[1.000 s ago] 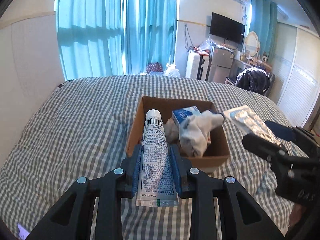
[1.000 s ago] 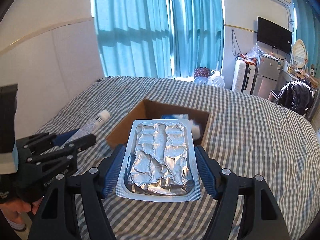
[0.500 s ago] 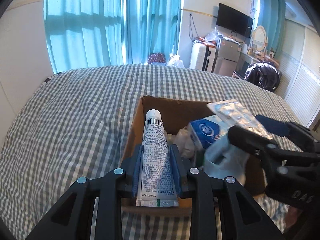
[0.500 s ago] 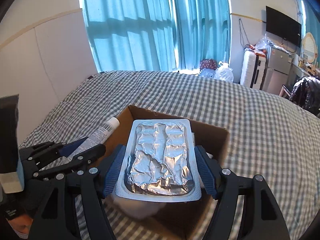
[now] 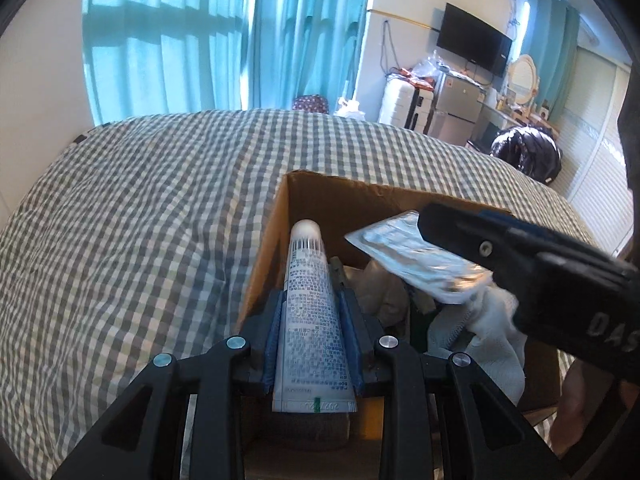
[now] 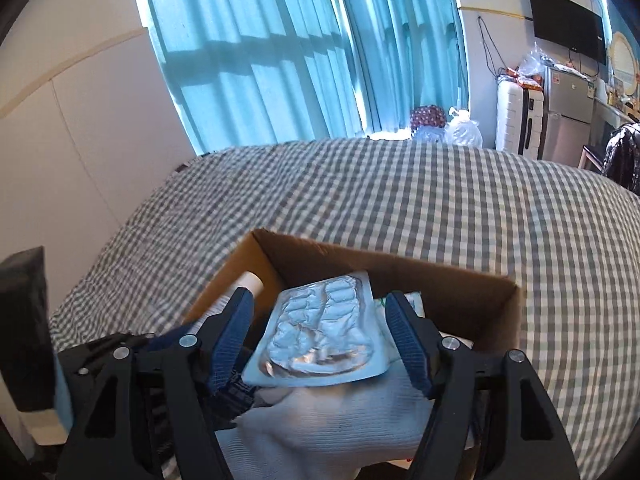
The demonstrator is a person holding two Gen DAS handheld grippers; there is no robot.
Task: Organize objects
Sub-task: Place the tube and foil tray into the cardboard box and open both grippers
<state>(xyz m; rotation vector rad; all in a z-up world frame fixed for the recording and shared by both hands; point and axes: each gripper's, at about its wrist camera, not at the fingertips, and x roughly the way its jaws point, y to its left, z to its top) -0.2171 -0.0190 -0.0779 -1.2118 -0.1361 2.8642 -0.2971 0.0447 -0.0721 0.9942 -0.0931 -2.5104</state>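
Observation:
A brown cardboard box (image 5: 320,192) sits on the checked bed; it also shows in the right wrist view (image 6: 460,288). My left gripper (image 5: 312,320) is shut on a white tube (image 5: 310,312) with its cap over the box's left side. My right gripper (image 6: 320,320) is open over the box; the foil blister pack (image 6: 324,336) lies loose between its fingers, resting on a white cloth (image 6: 328,428) in the box. In the left wrist view the pack (image 5: 416,260) sits by the right gripper (image 5: 520,264), above the cloth (image 5: 480,332).
The grey checked bedspread (image 5: 140,220) spreads left of and behind the box. Blue curtains (image 6: 300,60) and a white wall stand beyond. A suitcase, fridge (image 6: 568,112) and TV stand at the far right.
Both grippers moved forward over the box. My right gripper opened and the blister pack dropped from its hold onto the cloth. The left still holds the tube.

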